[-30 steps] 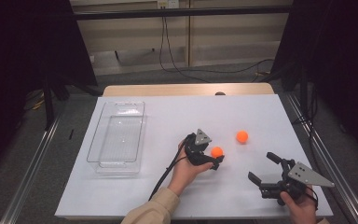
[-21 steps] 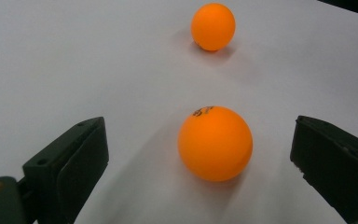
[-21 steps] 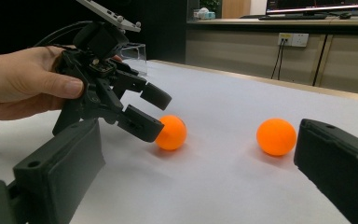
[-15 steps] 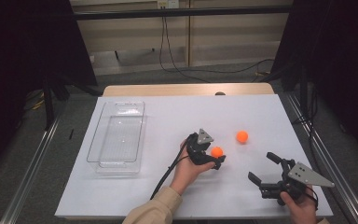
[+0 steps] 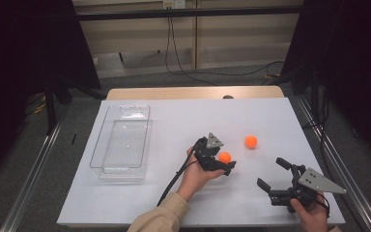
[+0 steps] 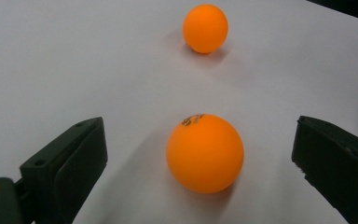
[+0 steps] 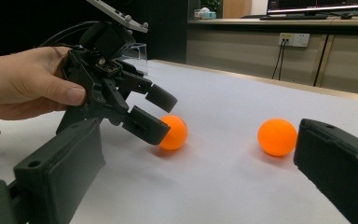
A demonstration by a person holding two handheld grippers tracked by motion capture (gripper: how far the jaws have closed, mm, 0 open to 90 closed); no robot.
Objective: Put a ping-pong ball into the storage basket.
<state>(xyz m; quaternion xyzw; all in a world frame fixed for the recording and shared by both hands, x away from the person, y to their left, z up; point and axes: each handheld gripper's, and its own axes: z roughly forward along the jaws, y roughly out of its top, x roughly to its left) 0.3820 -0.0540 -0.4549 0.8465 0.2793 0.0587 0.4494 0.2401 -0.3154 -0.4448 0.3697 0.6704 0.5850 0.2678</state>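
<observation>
High view of a white table [image 5: 174, 125]. The left gripper [image 5: 221, 163], held in the person's left hand [image 5: 195, 174], has its jaws apart on either side of the near orange ball [image 5: 225, 157]; in the left gripper view that ball [image 6: 205, 153] lies on the table between the jaws, touching neither. A second orange ball [image 5: 250, 141] rests close beyond it. The right gripper [image 5: 274, 175], jaws apart and holding nothing, sits near the table's front right. A clear tray [image 5: 107, 162] stands well apart at left.
</observation>
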